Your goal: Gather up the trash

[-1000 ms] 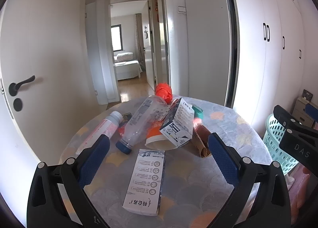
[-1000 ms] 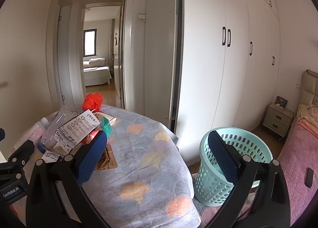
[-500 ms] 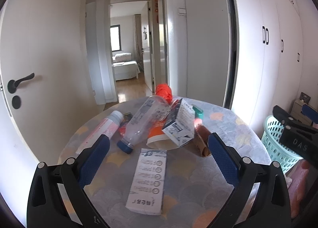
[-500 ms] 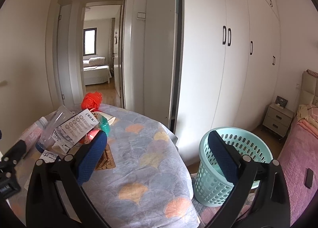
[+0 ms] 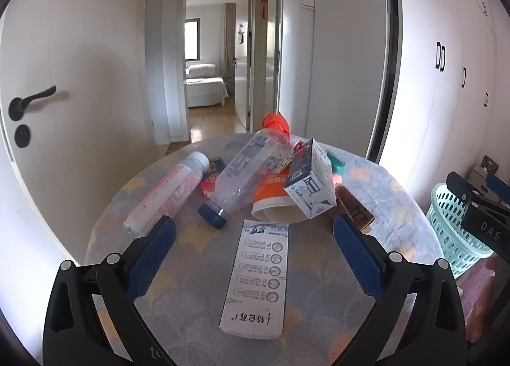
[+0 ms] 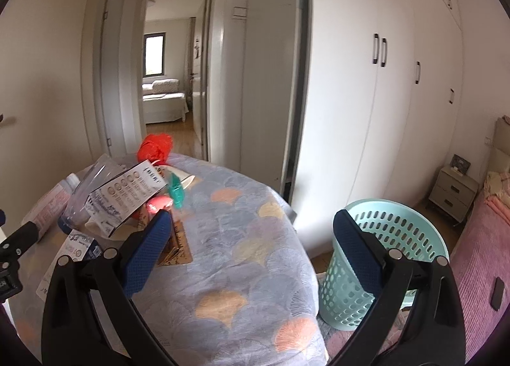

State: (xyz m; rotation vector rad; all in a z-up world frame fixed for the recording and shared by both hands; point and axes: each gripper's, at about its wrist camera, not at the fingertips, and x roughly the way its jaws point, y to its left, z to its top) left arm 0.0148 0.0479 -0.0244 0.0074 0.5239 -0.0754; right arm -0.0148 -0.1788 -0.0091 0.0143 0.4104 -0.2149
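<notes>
A flat white carton (image 5: 256,276) lies on the round table (image 5: 318,296), right between the fingers of my open left gripper (image 5: 255,238). Behind it sits a heap of trash: a clear bottle with a blue cap (image 5: 245,178), a pink-and-white bottle (image 5: 165,193), an orange cup (image 5: 277,200), a small tilted carton (image 5: 312,187), a red crumpled bag (image 5: 275,122) and a brown wrapper (image 5: 355,211). My right gripper (image 6: 251,235) hangs open and empty over the table's right half (image 6: 229,257). The same heap (image 6: 127,197) shows at its left. A teal basket (image 6: 385,257) stands on the floor to the right.
A white door with a black handle (image 5: 28,104) is close on the left. Beyond the table an open doorway (image 5: 216,63) leads to another room. White wardrobe doors (image 6: 382,95) line the right wall, with a nightstand (image 6: 452,193) and a pink bed (image 6: 484,254) beside the basket.
My left gripper has drifted slightly nearer to the flat carton and the heap. My right gripper has barely shifted. Both stay open.
</notes>
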